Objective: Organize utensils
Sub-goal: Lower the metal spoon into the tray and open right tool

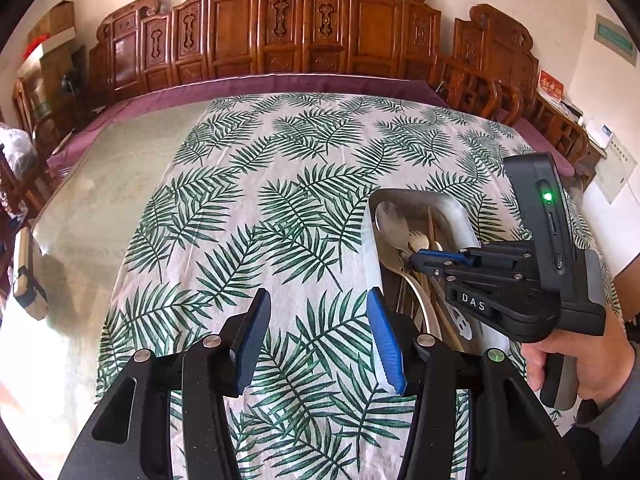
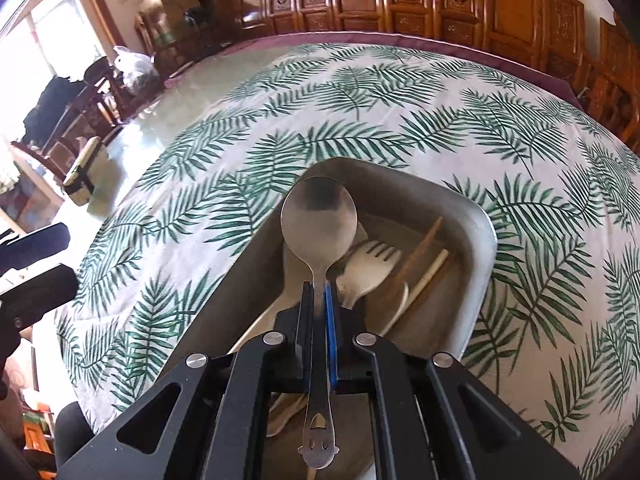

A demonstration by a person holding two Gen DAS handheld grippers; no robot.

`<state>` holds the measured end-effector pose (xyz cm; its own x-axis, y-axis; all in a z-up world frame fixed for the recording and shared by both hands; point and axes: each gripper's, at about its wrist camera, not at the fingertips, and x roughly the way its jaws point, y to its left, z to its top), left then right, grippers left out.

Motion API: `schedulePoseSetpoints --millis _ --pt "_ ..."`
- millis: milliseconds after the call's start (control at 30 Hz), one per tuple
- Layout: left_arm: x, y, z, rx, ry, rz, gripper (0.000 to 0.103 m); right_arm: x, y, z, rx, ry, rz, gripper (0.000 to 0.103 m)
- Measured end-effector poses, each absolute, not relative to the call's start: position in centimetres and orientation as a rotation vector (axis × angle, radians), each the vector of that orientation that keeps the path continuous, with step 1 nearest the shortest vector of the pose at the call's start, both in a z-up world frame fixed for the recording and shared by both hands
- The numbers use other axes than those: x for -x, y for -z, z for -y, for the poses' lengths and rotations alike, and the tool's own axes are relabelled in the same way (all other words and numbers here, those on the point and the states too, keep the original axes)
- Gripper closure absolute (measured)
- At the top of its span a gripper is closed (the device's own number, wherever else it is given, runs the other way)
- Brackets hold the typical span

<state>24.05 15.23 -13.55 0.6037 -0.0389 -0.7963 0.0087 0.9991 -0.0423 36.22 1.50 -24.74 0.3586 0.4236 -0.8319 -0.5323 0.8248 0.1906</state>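
Right tool [image 2: 319,292] is clamped tight on the neck of a steel spoon [image 2: 319,216], its black pad and blue pad pressed against the handle from either side. From the right wrist view the spoon's bowl stands at twelve o'clock beyond the fingertips, and the handle's end, stamped with a smiling face, runs back toward six o'clock between the tool's arms. The spoon hangs over a metal tray [image 2: 486,240] that sits on the leaf-print cloth [image 2: 360,92] covering the desk. Under the spoon, lying in the tray, are a pale fork [image 2: 370,264] at about two o'clock from the grip, a pale spoon, and chopsticks [image 2: 424,258] slanting toward the tray's two o'clock corner.

Left tool [image 1: 318,334] stands about half open with nothing between its blue pads, poised over bare cloth [image 1: 280,184]. In the left wrist view the tray [image 1: 460,216] lies at three o'clock from it, just beside its right finger, and the right tool [image 1: 416,258], held in a hand [image 1: 580,360], reaches in over the tray's utensils.
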Motion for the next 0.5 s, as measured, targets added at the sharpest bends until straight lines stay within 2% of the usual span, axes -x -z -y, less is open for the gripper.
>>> schedulePoseSetpoints --millis 500 --pt "-24.2 13.7 -13.8 0.038 0.032 -0.915 0.055 -34.2 22.3 2.3 0.116 -0.612 -0.938 0.094"
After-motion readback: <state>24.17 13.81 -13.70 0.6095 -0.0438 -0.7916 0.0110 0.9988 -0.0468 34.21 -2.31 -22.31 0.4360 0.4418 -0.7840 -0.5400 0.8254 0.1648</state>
